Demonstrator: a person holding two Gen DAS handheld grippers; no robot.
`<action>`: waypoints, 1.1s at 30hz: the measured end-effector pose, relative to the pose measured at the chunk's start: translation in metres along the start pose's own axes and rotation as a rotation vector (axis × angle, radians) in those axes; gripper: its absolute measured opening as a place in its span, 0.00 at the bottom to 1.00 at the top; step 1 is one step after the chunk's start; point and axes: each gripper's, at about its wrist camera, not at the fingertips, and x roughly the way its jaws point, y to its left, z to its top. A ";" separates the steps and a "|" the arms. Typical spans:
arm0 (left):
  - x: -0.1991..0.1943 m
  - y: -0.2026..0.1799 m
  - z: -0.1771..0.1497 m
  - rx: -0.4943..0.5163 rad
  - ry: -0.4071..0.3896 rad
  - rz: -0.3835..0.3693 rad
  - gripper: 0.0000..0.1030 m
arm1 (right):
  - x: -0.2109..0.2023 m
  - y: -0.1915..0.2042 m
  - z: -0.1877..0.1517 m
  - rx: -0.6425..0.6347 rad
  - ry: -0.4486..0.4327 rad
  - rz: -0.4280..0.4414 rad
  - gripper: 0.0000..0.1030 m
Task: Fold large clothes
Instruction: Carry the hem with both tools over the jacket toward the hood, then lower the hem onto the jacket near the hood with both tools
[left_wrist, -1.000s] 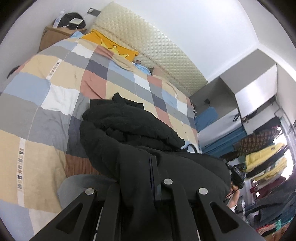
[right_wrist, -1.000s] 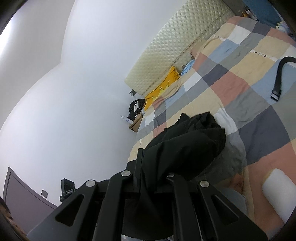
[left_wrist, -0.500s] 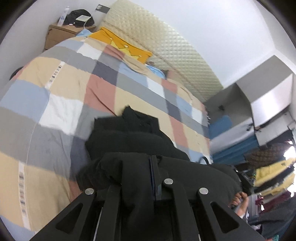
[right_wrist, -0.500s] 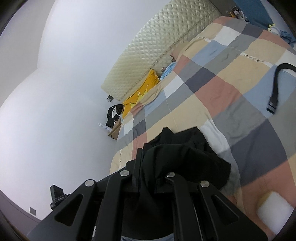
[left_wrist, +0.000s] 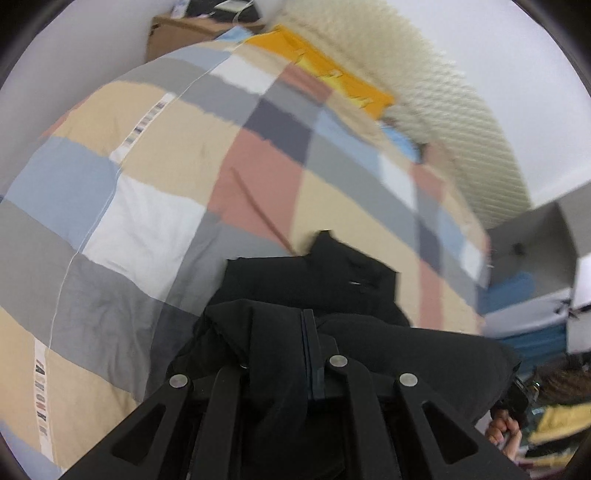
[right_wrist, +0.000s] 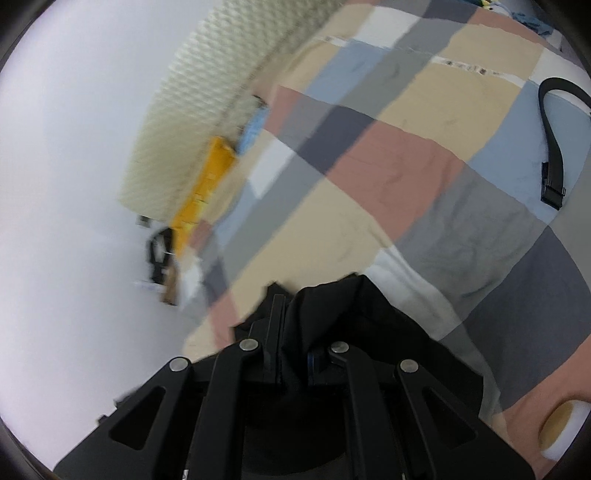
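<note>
A large black garment (left_wrist: 317, 284) hangs from both grippers over a bed with a patchwork quilt (left_wrist: 155, 155). My left gripper (left_wrist: 291, 332) is shut on a bunched edge of the black cloth, which drapes over its fingers and hides the tips. My right gripper (right_wrist: 291, 332) is shut on another part of the black garment (right_wrist: 369, 317), with cloth pinched between the jaws. The far end of the garment lies on the quilt (right_wrist: 388, 177) ahead of both grippers.
A yellow pillow (left_wrist: 332, 74) and a cream quilted headboard (left_wrist: 443, 103) are at the bed's head, a wooden bedside table (left_wrist: 177, 33) beside it. A black strap with a buckle (right_wrist: 554, 140) lies on the quilt at the right. Hanging clothes (left_wrist: 561, 417) are at the far right.
Both grippers have moved forward over the bed with the black garment, and less cloth shows ahead of them. The views are blurred by motion.
</note>
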 end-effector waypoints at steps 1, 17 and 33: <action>0.012 0.001 0.002 -0.009 0.008 0.014 0.09 | 0.011 -0.005 0.001 0.011 0.003 -0.017 0.09; 0.145 0.015 0.039 -0.076 0.092 0.019 0.09 | 0.114 -0.045 0.020 0.011 0.072 -0.063 0.11; 0.157 0.025 0.045 -0.120 0.169 -0.123 0.14 | 0.136 -0.085 0.001 0.111 0.047 0.097 0.18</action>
